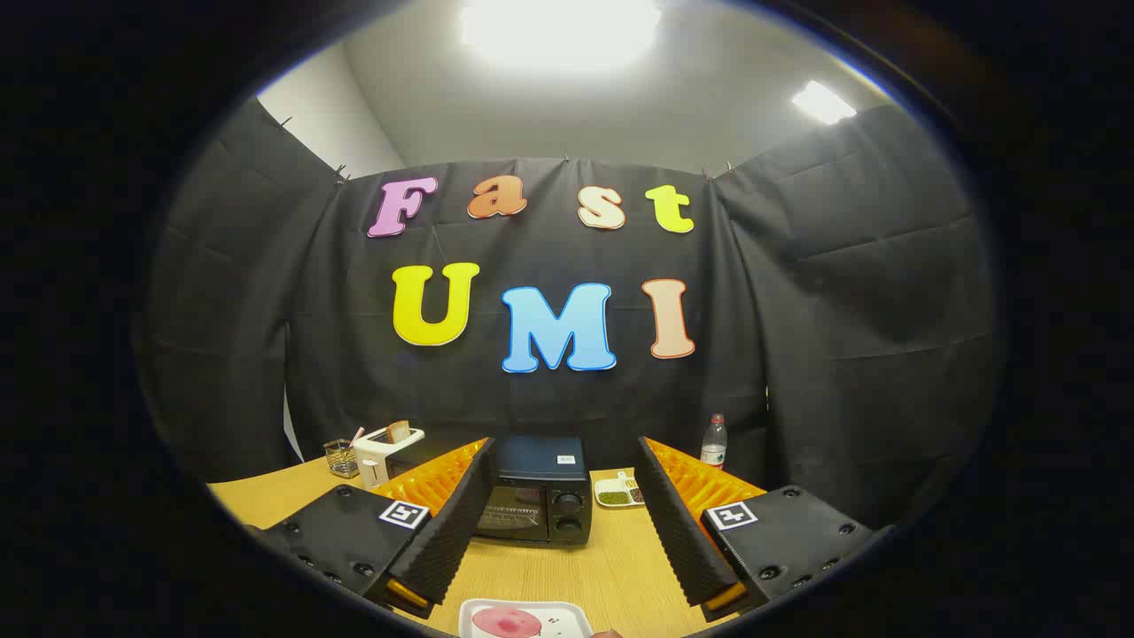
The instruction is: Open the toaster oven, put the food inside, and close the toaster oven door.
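Two fingers of the hand-held gripper [560, 523] are held spread above the desk [611, 567]; beyond them the toaster oven [536, 496] is seen closed.

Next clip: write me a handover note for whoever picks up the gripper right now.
Gripper: open, holding nothing, fingers spread above the table.
Toaster oven: beyond the fingers, door shut.
Food: pink piece on a white tray, just below the fingertips, untouched.
Done: nothing yet.
Left: open the door, put the food inside, close the door.
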{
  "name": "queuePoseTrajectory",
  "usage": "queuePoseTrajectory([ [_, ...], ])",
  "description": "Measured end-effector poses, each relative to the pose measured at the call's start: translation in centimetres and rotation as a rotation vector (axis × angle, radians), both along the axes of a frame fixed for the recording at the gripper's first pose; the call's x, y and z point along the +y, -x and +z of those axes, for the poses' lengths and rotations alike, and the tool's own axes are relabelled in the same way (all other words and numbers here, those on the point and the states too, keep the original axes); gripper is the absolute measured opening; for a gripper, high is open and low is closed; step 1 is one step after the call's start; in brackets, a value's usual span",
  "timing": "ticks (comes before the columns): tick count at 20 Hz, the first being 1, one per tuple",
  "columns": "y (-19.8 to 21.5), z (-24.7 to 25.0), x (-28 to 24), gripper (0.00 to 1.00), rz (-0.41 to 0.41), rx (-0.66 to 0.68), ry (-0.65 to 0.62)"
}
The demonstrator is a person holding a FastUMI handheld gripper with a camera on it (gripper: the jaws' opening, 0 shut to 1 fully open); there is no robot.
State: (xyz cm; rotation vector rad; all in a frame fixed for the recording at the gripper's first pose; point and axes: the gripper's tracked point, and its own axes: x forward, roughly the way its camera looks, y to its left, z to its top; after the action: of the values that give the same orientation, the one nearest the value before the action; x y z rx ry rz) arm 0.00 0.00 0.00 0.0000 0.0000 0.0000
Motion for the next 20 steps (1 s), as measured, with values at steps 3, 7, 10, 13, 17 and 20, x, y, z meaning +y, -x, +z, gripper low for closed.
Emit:
queuePoseTrajectory([
  [3,0.1,0.0,-0.1,0.98,-0.002,0.002,0.003],
  [7,0.3,0.1,0.2,0.98,0.003,0.005,0.003],
  [10,0.2,0.4,0.6,0.98,0.009,0.001,0.003],
  [13,0.3,0.2,1.1,0.98,0.017,0.003,0.001],
  [17,0.3,0.1,1.4,0.98,0.026,0.005,-0.003],
  [20,0.2,0.2,1.4,0.98,0.025,0.006,-0.005],
])
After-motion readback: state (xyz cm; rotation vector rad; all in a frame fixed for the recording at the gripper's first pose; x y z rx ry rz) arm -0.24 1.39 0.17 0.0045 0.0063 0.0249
